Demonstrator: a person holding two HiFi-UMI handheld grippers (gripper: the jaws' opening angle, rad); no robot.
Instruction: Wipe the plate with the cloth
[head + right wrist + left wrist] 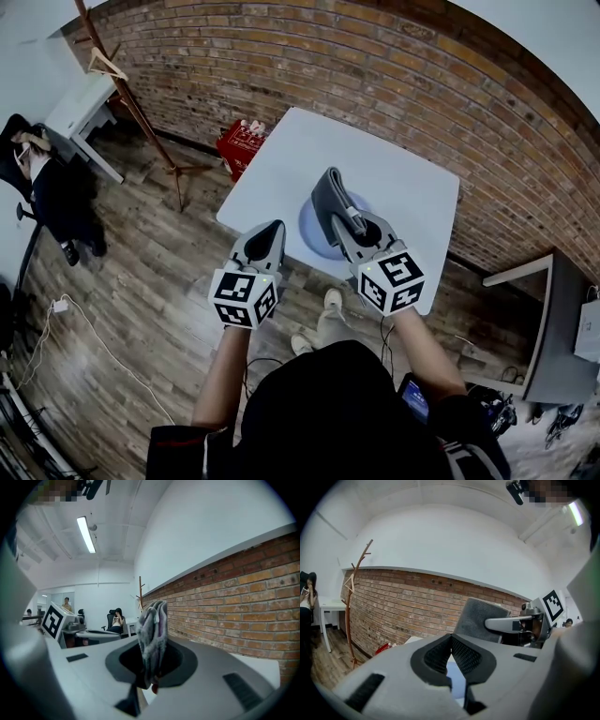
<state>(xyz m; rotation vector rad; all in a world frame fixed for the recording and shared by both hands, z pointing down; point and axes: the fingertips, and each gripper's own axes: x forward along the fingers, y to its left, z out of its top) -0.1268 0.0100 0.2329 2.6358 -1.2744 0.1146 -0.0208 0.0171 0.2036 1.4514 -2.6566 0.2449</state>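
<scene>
Right hand-held gripper (349,219) pinches the cloth (327,199), partly hiding the plate (313,236); left hand-held gripper (274,230) pressed together.

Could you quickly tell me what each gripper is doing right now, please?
Left gripper: closed, with nothing between its jaws.
Right gripper: closed on the folded grey cloth.

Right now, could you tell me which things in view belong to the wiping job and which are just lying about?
Job: cloth, clamped in the right gripper; blue plate on the white table; left gripper, shut, empty.
Lying about: red box, coat stand and white desk on the floor.
</scene>
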